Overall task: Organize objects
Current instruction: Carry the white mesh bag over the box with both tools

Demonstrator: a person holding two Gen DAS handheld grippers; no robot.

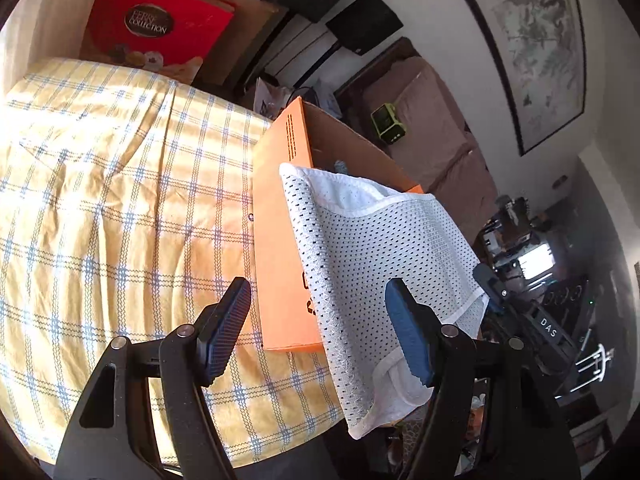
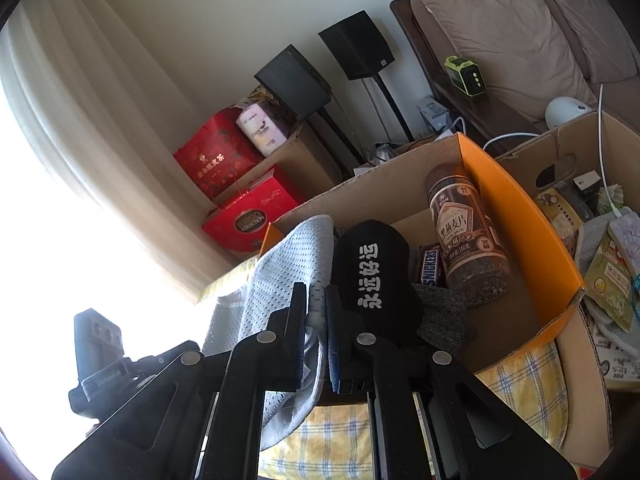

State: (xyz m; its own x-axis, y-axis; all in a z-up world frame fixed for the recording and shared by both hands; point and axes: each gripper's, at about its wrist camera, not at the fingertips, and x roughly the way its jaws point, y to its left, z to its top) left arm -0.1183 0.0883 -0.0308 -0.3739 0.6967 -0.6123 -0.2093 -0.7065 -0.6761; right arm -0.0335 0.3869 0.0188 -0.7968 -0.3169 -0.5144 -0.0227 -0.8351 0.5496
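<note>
A white perforated mesh cloth hangs over the near wall of an orange cardboard box on the yellow checked tablecloth. My left gripper is open and empty, its fingers either side of the box's near corner and the cloth's edge. My right gripper is shut on the mesh cloth at the box's rim. Inside the box lie a black sock with white characters, a brown oat canister, a Snickers bar and a grey cloth.
A second brown carton with packets and cables stands right of the orange box. Red gift boxes and black speakers stand by the curtain. A sofa is behind. The right gripper shows at the edge of the left wrist view.
</note>
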